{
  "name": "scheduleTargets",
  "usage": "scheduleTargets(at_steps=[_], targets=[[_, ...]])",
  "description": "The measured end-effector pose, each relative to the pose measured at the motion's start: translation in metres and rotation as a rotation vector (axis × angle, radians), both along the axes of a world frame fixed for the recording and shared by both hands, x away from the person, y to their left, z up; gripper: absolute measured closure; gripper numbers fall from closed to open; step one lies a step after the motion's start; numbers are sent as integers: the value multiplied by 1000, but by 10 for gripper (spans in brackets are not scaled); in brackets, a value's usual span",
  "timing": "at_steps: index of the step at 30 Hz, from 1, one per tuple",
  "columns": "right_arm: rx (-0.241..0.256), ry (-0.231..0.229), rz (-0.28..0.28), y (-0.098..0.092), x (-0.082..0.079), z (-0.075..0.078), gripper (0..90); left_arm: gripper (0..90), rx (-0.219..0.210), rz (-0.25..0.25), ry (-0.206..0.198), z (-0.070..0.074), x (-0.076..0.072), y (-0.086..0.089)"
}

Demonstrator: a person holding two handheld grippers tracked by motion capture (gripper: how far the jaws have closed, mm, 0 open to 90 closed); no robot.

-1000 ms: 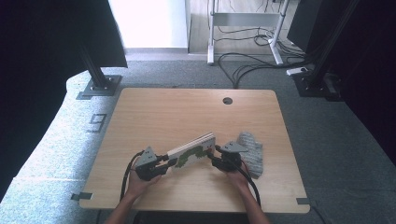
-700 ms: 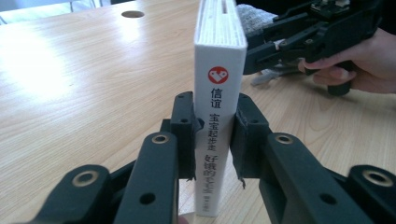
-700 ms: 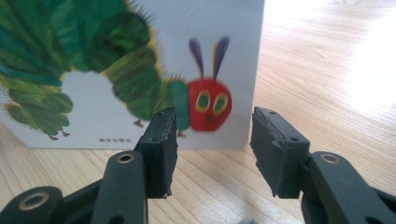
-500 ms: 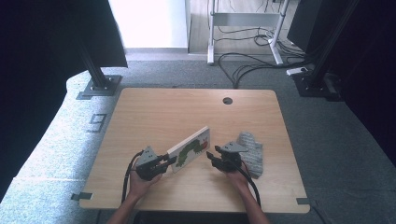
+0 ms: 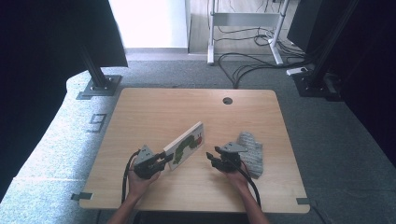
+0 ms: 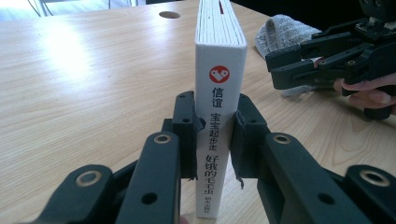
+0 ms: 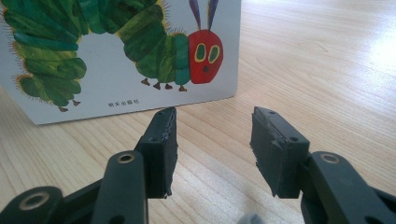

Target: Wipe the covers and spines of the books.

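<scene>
the caterpillar board book [image 5: 186,144] stood on edge on the wooden worktop [image 5: 154,112], low and just left of centre in the high view, running diagonally up to the right. the left hand-held gripper [image 5: 161,161] was clamped on its lower-left end: in the left gripper view the white spine [image 6: 215,121] ran up the middle of the frame with a black pad pressed against each side. the spine's bottom end dropped out of the frame's lower edge, and the small print there was too fine to read.

the right hand-held gripper [image 5: 211,158] sat just right of the book, apart from it, jaws spread and holding nothing. in the right gripper view the cover's green caterpillar [image 7: 116,42] filled the upper left, cut off by the top and left edges, with bare wood between the two pads.

a grey knitted cloth [image 5: 252,151] lay at the right, partly hidden behind the right hand [image 5: 233,172]. both forearms came in from the bottom edge, the left hand [image 5: 140,182] wrapped around its tool; the fingers were hard to make out.
</scene>
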State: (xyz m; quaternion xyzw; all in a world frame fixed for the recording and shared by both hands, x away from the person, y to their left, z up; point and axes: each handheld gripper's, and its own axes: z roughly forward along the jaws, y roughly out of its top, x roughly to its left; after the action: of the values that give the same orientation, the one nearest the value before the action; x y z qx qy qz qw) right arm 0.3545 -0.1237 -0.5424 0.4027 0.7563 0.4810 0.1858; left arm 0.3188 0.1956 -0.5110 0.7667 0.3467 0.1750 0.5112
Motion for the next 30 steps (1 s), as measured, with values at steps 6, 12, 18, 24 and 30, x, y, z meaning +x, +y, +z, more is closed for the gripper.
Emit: scheduleTargets(at_steps=[6,12,18,24,30], targets=[[-1,4,3,1,0,-1,498,744,0,2,1,-2,-1,-2],[-6,6,2,1,0,-1,496,740,10,1,-3,-1,-3,-4],[-6,4,2,1,0,-1,496,729,18,-4,-6,0,-3,-5],[-6,4,4,2,0,-1,496,703,25,-21,-21,3,-4,-9],[22,-2,16,3,-2,2,497,706,24,-15,-26,5,-3,-10]])
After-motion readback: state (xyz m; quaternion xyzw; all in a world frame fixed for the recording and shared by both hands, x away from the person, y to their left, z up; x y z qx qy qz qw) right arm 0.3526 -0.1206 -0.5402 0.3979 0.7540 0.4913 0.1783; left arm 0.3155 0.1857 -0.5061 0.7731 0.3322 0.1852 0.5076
